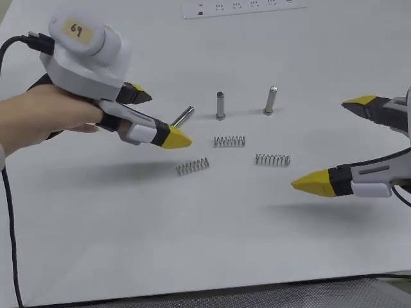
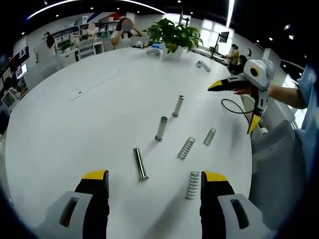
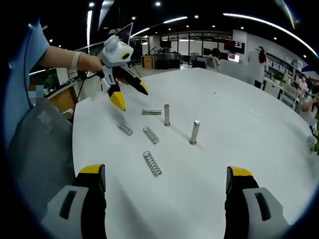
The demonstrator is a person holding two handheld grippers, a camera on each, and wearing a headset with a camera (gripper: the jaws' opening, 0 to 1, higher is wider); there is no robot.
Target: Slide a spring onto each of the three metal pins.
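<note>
At the left of the white table (image 1: 77,231), the left gripper (image 1: 162,117) hovers, jaws spread, just beside a toppled pin (image 1: 183,116). The middle pin (image 1: 220,106) and right pin (image 1: 271,101) stand upright, with three springs (image 1: 229,141) near them (all lying flat). The right gripper (image 1: 331,142) hovers at the right, jaws wide apart.

Clock centred on the middle coiled steel spring (image 1: 229,141), head view: left upright silver metal pin (image 1: 220,106) at 12 and right upright silver pin (image 1: 271,101) at 1, open gap between them. The flat-lying silver pin (image 1: 183,116) at 10 sits right at the spread jaws of the yellow-tipped left gripper (image 1: 166,119). Second coiled spring (image 1: 192,166) at 8, third coiled spring (image 1: 272,160) at 4, wide-open yellow-tipped right gripper (image 1: 324,143) at 3; white tabletop (image 1: 192,244) bare 5 to 7, also past the pins up to the white power strip (image 1: 244,8) at 12.
</note>
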